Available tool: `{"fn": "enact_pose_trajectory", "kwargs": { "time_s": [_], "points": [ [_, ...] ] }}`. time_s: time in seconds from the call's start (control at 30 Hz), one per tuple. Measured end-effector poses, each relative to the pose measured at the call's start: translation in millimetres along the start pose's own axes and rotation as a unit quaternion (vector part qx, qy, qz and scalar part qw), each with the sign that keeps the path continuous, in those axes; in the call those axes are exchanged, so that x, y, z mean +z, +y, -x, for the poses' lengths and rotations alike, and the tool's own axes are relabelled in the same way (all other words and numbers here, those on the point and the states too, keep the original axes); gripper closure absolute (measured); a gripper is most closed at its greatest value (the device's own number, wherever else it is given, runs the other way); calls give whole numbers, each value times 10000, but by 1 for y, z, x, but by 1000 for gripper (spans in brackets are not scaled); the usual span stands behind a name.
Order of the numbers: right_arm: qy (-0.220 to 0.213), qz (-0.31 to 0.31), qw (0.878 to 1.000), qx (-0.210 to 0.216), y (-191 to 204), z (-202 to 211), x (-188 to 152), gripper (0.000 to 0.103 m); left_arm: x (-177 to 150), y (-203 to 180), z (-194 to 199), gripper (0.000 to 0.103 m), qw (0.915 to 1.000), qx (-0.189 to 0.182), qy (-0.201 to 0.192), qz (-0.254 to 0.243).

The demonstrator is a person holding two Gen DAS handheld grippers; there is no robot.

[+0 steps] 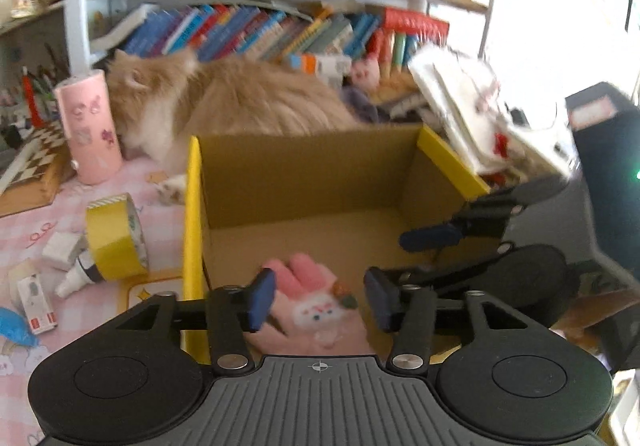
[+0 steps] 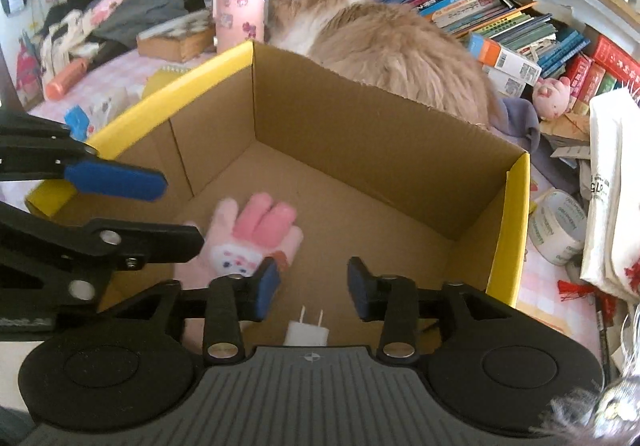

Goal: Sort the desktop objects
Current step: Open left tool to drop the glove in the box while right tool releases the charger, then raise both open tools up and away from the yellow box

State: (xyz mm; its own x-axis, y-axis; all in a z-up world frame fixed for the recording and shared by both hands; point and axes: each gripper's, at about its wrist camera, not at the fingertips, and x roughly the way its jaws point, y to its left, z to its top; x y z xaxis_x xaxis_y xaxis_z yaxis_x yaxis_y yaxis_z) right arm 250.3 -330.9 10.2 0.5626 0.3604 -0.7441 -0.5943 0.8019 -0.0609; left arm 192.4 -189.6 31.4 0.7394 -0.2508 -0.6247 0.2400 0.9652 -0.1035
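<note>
A cardboard box (image 1: 300, 174) with yellow flaps stands on the desk; it also shows in the right wrist view (image 2: 360, 134). A pink plush glove (image 1: 316, 306) lies on the box floor, also seen from the right (image 2: 256, 234). A white charger plug (image 2: 307, 330) lies on the box floor just below my right gripper. My left gripper (image 1: 320, 300) is open and empty, hovering over the glove. My right gripper (image 2: 313, 288) is open and empty above the box; it shows in the left wrist view (image 1: 404, 258) at the right.
An orange cat (image 1: 224, 98) lies behind the box. Left of the box lie a yellow tape roll (image 1: 116, 238), a pink cylinder (image 1: 88, 126), small bottles and boxes. A white tape roll (image 2: 560, 230) and white bag (image 2: 612, 186) sit right. Books fill the shelf (image 1: 260, 30).
</note>
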Motion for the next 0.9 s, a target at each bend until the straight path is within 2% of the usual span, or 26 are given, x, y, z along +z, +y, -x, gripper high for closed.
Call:
{"fn": "enact_pose_trajectory", "kwargs": {
  "time_s": [0.17,0.33,0.57,0.67,0.9],
  "points": [
    [-201,4,9998,3,1,4,-1,62,2,-3,15,47,9996,96,-248,-31],
    [-425,-142,9990,-49,1,18,-3,62,1,-3,32,38,9983,148,-560,48],
    [-891,-444,9946,-307,0,48,1,60,-8,5,56,32,9969,197,-715,265],
    [-1097,-563,9913,-464,3,60,0,58,-11,8,63,29,9964,159,-799,231],
    [-1365,-1000,9832,-687,16,80,-8,57,-14,13,73,28,9957,77,-921,110]
  ]
}}
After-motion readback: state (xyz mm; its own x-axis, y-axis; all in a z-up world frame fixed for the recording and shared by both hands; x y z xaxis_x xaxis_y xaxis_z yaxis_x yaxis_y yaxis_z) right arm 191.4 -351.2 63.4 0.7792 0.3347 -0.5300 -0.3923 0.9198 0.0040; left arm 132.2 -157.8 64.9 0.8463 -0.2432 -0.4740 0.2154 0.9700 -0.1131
